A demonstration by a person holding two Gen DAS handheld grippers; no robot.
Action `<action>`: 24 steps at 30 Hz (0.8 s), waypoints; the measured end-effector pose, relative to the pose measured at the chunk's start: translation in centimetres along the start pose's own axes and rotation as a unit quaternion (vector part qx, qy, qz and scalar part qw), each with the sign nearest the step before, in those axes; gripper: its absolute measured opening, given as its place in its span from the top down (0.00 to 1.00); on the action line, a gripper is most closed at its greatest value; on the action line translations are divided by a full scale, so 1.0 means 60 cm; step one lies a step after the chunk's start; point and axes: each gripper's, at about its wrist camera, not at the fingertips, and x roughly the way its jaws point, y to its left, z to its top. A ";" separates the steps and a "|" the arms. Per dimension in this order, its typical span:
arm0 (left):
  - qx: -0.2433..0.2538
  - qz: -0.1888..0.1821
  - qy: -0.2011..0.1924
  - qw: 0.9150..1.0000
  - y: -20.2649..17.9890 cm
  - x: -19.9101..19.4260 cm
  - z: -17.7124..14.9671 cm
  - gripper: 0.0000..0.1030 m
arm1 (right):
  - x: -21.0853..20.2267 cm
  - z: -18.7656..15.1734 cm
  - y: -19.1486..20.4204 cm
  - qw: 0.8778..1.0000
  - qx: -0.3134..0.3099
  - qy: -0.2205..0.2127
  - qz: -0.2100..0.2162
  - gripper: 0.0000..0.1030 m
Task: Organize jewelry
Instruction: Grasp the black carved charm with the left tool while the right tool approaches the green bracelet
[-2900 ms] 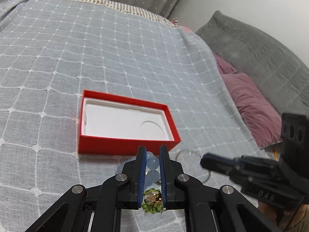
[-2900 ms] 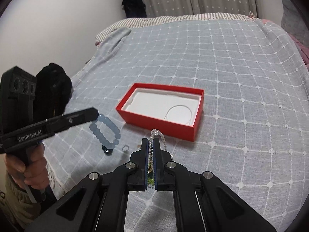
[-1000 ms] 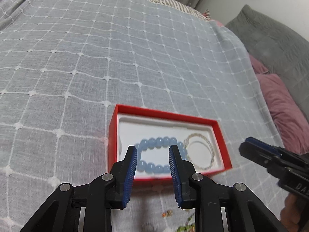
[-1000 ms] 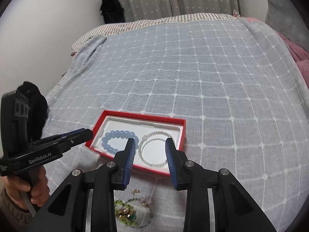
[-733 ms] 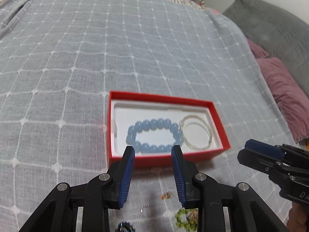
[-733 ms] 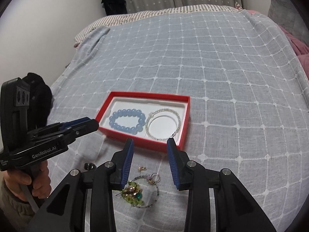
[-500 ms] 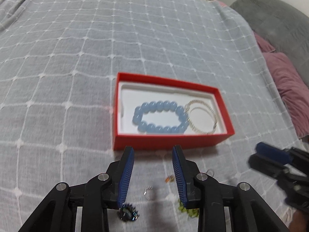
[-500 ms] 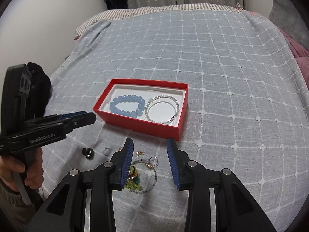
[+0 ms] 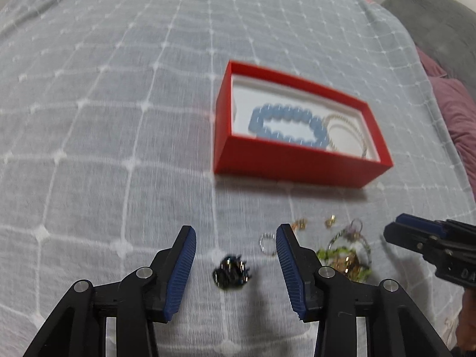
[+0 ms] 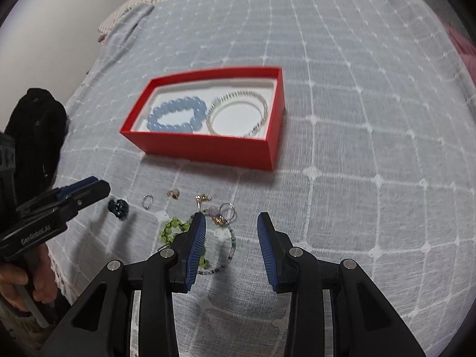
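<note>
1. Box (image 10: pixel 208 147): red, open, stiff card, on the bed (image 10: pixel 357 119). It holds a blue bracelet (image 10: pixel 175 114) and a silver bangle (image 10: pixel 238 113) side by side, touching. Nothing more to handle there.
2. Dark charm (image 9: pixel 232 271): small, knobbly, glossy, on the cover between the jaws of the left tool (image 9: pixel 235 263). Likely light and hard. It may skid on the weave, so take it across its widest part and press low into the cloth.
3. Small ring (image 9: pixel 267 242): thin wire loop, just inside the left tool's right pad. Likely slippery and lying flat; pinch across the rim.
4. Gold bits (image 10: pixel 187 195): two tiny pieces near the box's front wall, too small to identify. Probably fiddly, one at a time.
5. Green bead string (image 10: pixel 193 238): limp, tangled with rings and a gilt piece, partly under the right tool (image 10: pixel 231 226). Will drape and may drag its neighbours; grip the thick beaded clump.
6. Left tool: jaws opening, about half wide, pads touching nothing.
7. Right tool: jaws parted, moderate gap, empty, above the string.
</note>
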 end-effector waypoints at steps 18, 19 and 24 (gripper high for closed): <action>0.004 0.012 0.034 0.999 -0.012 0.034 -0.028 0.54 | 0.023 -0.005 0.014 1.000 -0.016 0.025 0.004 0.77; 0.005 0.013 0.034 0.999 -0.014 0.035 -0.029 0.55 | 0.015 -0.003 0.016 1.000 -0.019 0.017 0.011 0.78; 0.001 0.022 0.036 0.999 -0.011 0.043 -0.029 0.76 | 0.010 -0.007 0.036 0.998 -0.045 0.018 0.032 0.78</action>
